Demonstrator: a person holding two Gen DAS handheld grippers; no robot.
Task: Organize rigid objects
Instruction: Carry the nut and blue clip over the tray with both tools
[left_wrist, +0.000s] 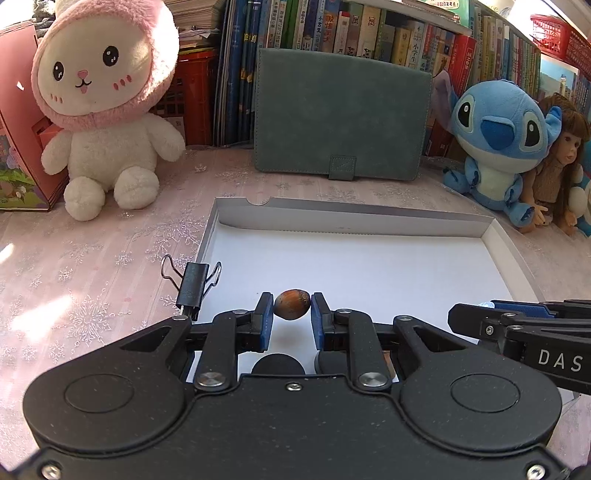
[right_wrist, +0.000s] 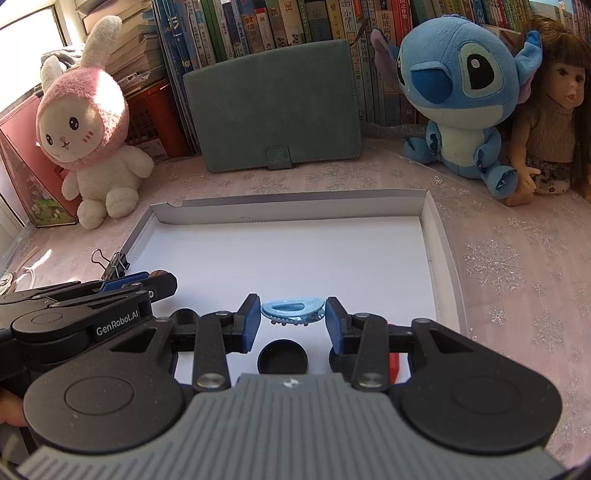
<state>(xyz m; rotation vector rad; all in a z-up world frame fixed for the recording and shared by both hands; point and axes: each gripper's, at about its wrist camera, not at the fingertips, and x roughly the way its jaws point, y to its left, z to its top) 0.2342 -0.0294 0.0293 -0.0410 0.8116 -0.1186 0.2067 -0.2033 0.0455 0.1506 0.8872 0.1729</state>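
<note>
Two claws pinch a smooth oval hazelnut and a ridged blue hair clip.

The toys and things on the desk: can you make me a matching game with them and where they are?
Things:
1. nut
2. blue hair clip
3. binder clip
4. black lid

Places:
A. on the tablecloth beside the tray's left wall
B. lying on the white tray floor
C. between the left gripper's fingers
D. between the right gripper's fingers

Pairs: 1-C, 2-D, 3-A, 4-B
</note>
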